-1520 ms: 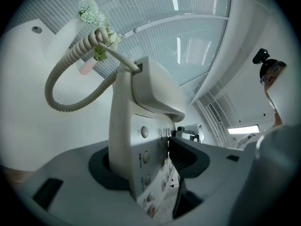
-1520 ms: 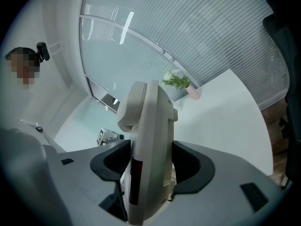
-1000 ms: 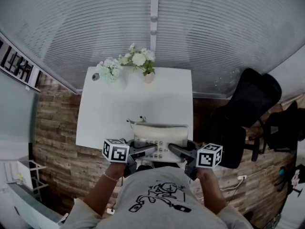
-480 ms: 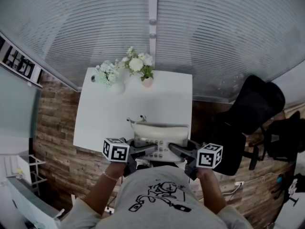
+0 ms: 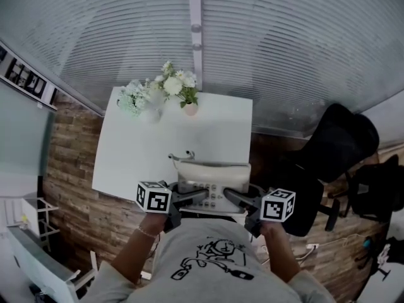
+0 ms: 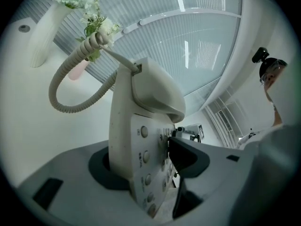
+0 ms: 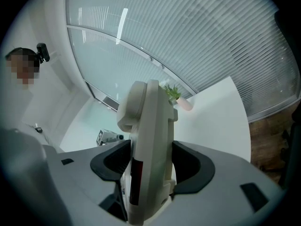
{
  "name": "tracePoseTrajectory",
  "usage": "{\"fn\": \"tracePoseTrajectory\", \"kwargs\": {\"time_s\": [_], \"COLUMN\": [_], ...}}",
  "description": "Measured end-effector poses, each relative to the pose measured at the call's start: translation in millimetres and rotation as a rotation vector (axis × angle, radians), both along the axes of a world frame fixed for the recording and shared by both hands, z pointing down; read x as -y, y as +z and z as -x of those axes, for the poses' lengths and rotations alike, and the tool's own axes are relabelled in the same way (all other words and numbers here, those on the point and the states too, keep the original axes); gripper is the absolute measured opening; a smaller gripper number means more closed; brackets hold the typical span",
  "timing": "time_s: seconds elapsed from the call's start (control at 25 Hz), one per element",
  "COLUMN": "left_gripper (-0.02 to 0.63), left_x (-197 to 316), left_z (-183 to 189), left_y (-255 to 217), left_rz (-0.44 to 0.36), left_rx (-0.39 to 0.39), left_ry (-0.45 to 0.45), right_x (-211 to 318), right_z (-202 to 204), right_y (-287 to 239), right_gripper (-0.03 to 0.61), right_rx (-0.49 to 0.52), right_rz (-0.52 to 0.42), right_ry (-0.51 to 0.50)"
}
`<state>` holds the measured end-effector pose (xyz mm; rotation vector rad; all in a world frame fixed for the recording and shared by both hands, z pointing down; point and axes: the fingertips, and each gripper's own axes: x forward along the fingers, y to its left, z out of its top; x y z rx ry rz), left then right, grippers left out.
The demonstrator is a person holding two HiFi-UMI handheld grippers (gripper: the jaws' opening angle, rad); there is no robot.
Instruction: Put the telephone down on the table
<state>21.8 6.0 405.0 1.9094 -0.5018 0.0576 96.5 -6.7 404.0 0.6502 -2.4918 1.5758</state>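
A cream desk telephone [image 5: 212, 180] with its handset on the cradle hangs over the near right part of the white table [image 5: 145, 150]. My left gripper [image 5: 191, 199] is shut on its left side, my right gripper [image 5: 235, 199] on its right side. In the left gripper view [image 6: 148, 163] both dark pads press on the telephone [image 6: 136, 135], one on the button face, and the coiled cord [image 6: 59, 91] loops off to the left. In the right gripper view [image 7: 153, 166] the telephone [image 7: 149, 145] stands edge-on between the pads.
Two vases of white flowers [image 5: 165, 88] stand at the table's far edge, against the ribbed glass wall. A black office chair [image 5: 331, 150] is to the right of the table. Wooden floor [image 5: 69, 156] lies on both sides, and a white rack [image 5: 28, 257] at the lower left.
Both grippers have carried the telephone forward, so it now overlaps more of the table. The flowers sit further left in the picture. Neither grip has changed.
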Motion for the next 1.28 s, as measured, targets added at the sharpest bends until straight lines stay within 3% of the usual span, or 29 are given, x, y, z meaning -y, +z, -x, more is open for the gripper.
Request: {"fn": "tracePoseTrajectory", "kwargs": {"time_s": [1.28], "left_gripper": [0.253], "left_x": [6.8], "left_z": [14.8], "left_y": [29.0], "left_rz": [0.057], "left_rx": [0.005], "left_ry": [0.07], "right_x": [2.1], "right_z": [14.6], "right_y": [28.4], "right_gripper": [0.287], "right_rx": [-0.016], "right_rz": [0.064], "right_ry": [0.061]}}
